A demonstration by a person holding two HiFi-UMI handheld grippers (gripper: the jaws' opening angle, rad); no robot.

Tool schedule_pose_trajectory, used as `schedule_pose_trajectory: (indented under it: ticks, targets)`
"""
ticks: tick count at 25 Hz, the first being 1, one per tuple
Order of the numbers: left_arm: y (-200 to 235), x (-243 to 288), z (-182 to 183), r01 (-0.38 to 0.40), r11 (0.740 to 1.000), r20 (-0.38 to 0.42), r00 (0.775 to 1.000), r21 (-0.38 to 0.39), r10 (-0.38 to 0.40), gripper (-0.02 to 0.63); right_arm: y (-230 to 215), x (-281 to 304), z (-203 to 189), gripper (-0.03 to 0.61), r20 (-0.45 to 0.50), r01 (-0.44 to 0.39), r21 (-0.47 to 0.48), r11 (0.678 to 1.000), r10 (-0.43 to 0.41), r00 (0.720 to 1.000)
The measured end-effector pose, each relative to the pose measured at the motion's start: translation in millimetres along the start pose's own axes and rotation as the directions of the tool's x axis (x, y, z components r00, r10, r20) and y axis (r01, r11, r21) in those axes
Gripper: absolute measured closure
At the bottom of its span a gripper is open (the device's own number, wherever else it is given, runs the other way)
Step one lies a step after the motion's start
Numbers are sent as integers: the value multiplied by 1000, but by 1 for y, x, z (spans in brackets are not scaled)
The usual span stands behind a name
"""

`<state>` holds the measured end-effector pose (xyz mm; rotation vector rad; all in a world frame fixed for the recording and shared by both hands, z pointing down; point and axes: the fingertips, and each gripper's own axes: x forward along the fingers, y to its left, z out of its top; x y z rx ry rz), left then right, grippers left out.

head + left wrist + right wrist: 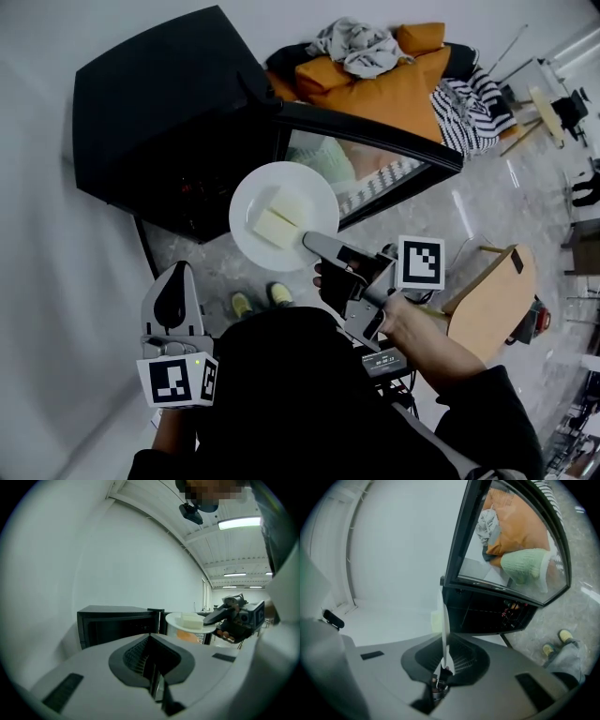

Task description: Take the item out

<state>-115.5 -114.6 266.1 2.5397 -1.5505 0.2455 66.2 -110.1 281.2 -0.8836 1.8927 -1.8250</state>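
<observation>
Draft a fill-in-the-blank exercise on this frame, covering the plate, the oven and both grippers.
1. The round white plate carries ___ pale rectangular blocks.
2. The right gripper is shut on that plate's ___.
3. The glass door of the black microwave oven stands ___.
4. The left gripper, jaws together, holds ___.

Missing words: two; rim; open; nothing.

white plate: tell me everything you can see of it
Round white plate, glossy, ceramic by its look, shallow raised rim. Held about level in the air in front of the open black oven. The right gripper has its jaws shut on the near rim; nothing else grips it. Two pale rectangular blocks lie side by side on it.
</observation>
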Motion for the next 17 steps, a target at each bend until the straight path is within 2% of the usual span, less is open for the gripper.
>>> schedule_pose_trajectory:
  ticks: [7, 17]
  targets:
    - [5, -4, 3, -14, 1000, 3, 1000, -2, 14, 604, 1, 4, -3, 551, -13, -8, -4, 1000, 8, 1000]
    - [0, -3, 2, 5, 1000, 5, 1000, 0, -5, 604, 0, 3, -2, 549, -4, 2, -26, 1000, -2, 1000]
